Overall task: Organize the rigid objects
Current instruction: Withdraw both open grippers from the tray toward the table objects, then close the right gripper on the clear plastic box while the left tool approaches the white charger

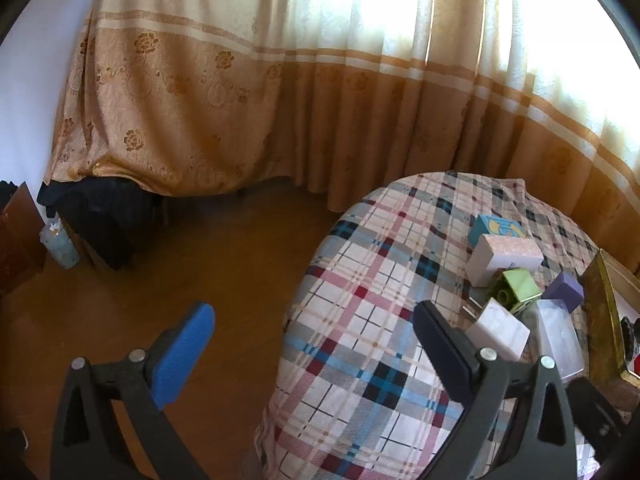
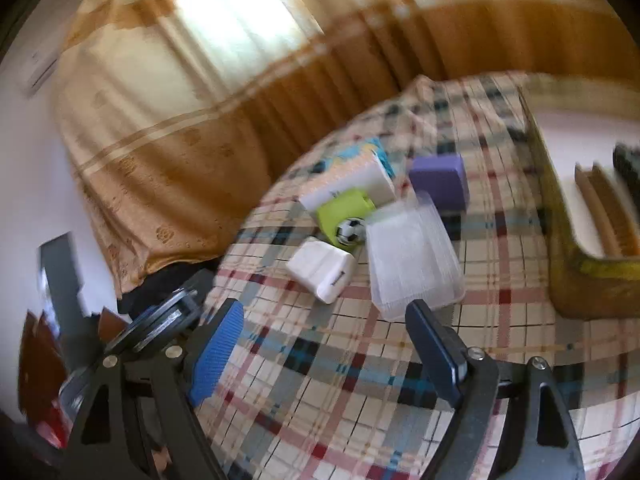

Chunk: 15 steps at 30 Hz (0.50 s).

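Several small boxes lie in a cluster on a plaid-covered table (image 2: 360, 380). Among them are a white box (image 2: 322, 270), a green box with a football print (image 2: 346, 216), a purple box (image 2: 440, 180), a clear plastic box (image 2: 412, 256) and a white-and-pink box (image 1: 504, 258) in front of a teal one (image 1: 494, 228). My right gripper (image 2: 324, 356) is open over the cloth, short of the cluster, nothing between its fingers. My left gripper (image 1: 314, 350) is open too, above the table's left edge, its right finger near the white box (image 1: 498, 334).
A yellow-rimmed tray (image 2: 560, 248) with brushes in it stands at the table's right side. Gold curtains (image 1: 280, 100) hang behind. Brown floor (image 1: 180, 260) lies left of the table, with a bottle (image 1: 60, 244) and dark furniture by the wall.
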{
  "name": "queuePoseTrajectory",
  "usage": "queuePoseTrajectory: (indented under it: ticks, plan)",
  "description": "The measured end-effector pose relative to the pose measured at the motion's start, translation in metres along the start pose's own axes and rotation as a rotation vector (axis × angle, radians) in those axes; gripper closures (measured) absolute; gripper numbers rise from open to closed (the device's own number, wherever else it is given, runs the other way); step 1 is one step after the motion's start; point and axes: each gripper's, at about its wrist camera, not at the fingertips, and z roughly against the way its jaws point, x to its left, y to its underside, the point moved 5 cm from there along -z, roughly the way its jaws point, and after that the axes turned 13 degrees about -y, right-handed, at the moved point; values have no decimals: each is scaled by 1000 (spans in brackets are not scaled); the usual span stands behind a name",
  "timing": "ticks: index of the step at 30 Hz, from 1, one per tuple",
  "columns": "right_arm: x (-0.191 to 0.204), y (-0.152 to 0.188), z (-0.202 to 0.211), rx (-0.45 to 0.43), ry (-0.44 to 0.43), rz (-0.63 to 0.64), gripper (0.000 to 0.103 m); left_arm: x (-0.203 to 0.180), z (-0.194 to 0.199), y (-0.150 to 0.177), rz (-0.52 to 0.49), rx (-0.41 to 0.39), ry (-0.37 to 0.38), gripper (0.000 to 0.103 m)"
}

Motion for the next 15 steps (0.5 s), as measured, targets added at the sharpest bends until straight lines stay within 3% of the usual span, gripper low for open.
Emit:
queuePoseTrajectory:
  ticks: [6,13,15]
  plan:
    - [-9,-10,15,-34,165,76,24,-2,-3,2,-1,13,11,3]
    - [-21,-28,-24,93,251,138,45,-3,-3,3,-8,16,10,3]
    - [-28,-27,-34,142,255,115,45,-3,-4,3,-7,17,9,3]
